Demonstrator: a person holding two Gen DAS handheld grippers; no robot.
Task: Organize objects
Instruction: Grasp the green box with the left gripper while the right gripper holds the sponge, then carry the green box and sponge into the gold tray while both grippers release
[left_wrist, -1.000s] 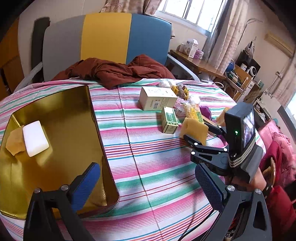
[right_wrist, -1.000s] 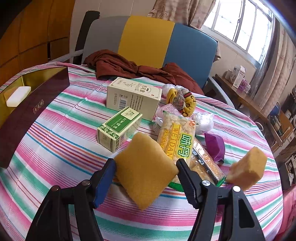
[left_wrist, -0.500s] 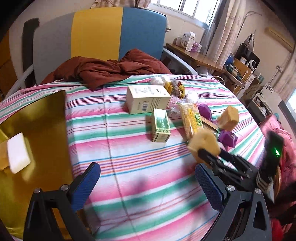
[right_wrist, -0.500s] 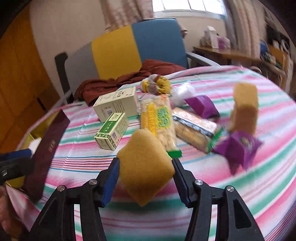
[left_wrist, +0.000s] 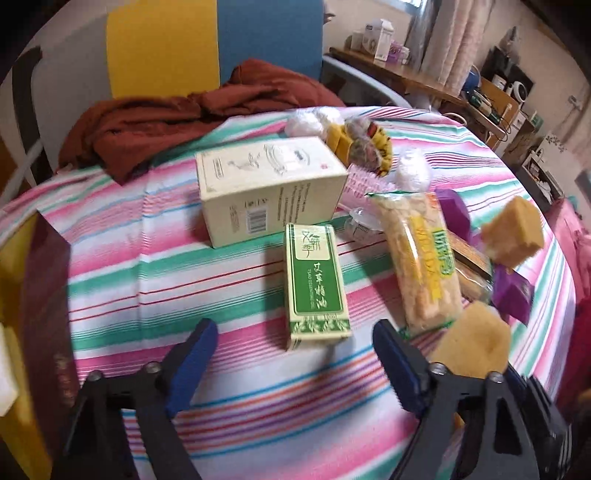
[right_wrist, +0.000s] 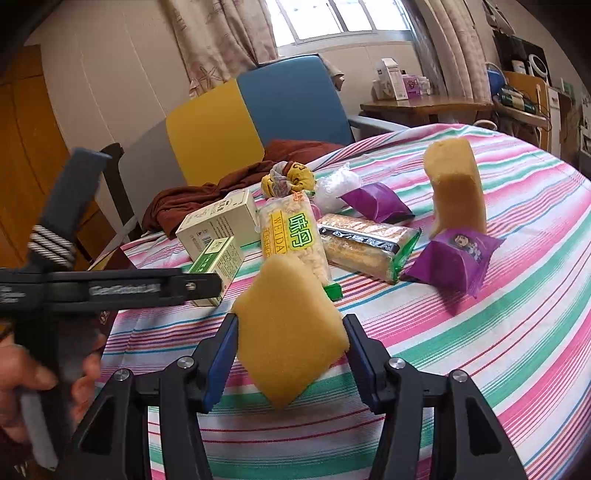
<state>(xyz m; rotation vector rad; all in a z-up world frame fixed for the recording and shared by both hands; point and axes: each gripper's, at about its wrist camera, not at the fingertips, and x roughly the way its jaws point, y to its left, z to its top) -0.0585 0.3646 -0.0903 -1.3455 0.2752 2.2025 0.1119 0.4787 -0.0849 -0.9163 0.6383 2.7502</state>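
My right gripper (right_wrist: 290, 350) is shut on a yellow sponge (right_wrist: 290, 332) and holds it above the striped tablecloth; that sponge also shows in the left wrist view (left_wrist: 472, 345). My left gripper (left_wrist: 291, 363) is open and empty, just short of a small green box (left_wrist: 316, 284). Beyond it lies a cream box (left_wrist: 269, 188). A yellow snack packet (left_wrist: 421, 258), purple packets (right_wrist: 454, 260) and a second yellow sponge (right_wrist: 456, 192) lie to the right. The gold tray (left_wrist: 22, 295) is at the left edge.
A brown cloth (left_wrist: 192, 118) lies at the table's far edge, before a yellow and blue chair (left_wrist: 221, 44). A biscuit packet (right_wrist: 365, 245) and small wrapped items (left_wrist: 362, 144) crowd the table's right half. A wooden desk (right_wrist: 424, 107) stands behind.
My left gripper has swung right, away from the gold tray, and closer to the green box. My right gripper has pulled back and turned left with the sponge still held.
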